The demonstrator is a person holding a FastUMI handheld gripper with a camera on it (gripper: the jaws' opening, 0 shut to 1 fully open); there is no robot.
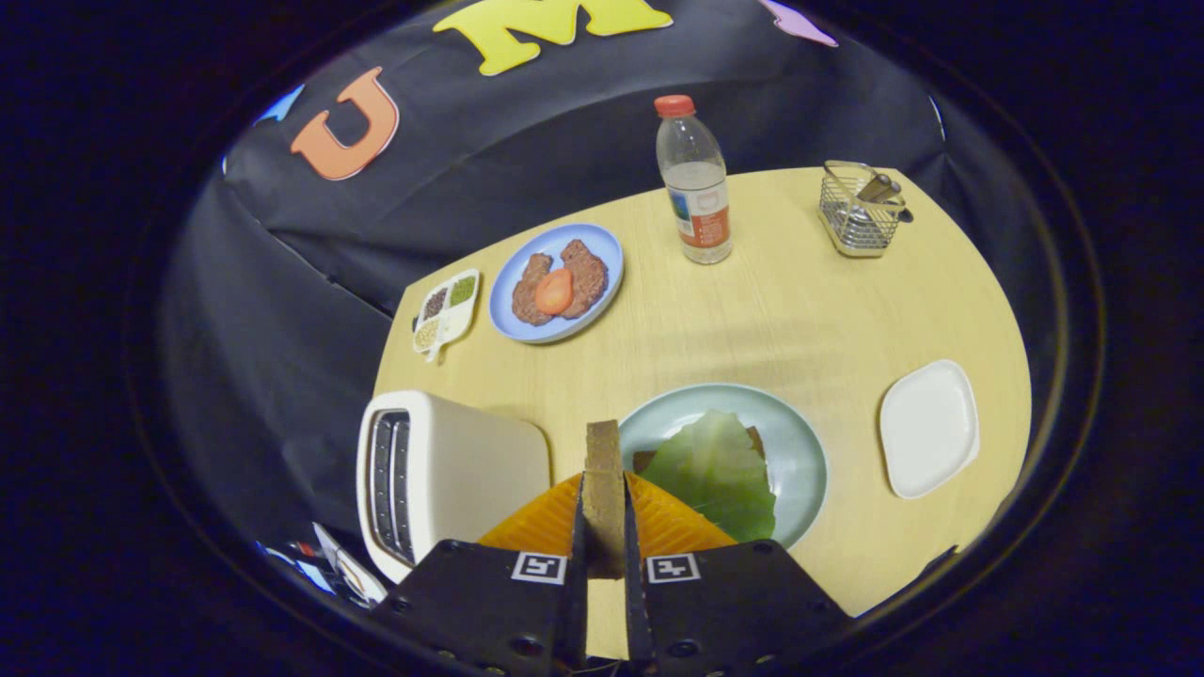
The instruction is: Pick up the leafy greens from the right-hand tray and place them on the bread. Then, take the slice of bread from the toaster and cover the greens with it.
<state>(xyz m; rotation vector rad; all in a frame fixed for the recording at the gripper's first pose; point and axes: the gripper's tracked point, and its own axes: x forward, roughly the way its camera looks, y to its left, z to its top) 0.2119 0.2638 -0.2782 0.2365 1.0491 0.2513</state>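
- Slice of bread (603, 489) clamped edge-on and upright between the jaws, both fingers pressed flat on its faces; gripper (604, 527) hanging above the near part of the table.
- Just beyond the slice, toward 1 o'clock: leafy greens (717, 475) spread over a darker bottom slice (649, 459), only its corners peeking out at the leaf's edges.
- Under both, a pale green plate (800, 442), round, resting flat on the table.
- At 9 o'clock from the gripped slice, just beside the fingers: white toaster (451, 470), slots facing the booth's left side.
- At 3 o'clock, well apart from the plate: white square tray (929, 428), flat on the table near its right edge.
- Farther off at 11 o'clock: blue plate (602, 249) carrying two brown patties (585, 277) with a tomato slice (555, 291) laid across them.
- Touching or just beside that plate on its left: small divided dish (445, 310) with seeds or spices in four compartments.
- At 12 to 1 o'clock, far side: clear water bottle (696, 183) with a red cap, upright.
- At 2 o'clock, far corner: wire basket (861, 212), a metal item inside, too small to tell.
- Table (752, 320): pale wood grain, matte, lit softly.
- Behind it all: black cloth wall (527, 160), creased and draped to the table's back edge.
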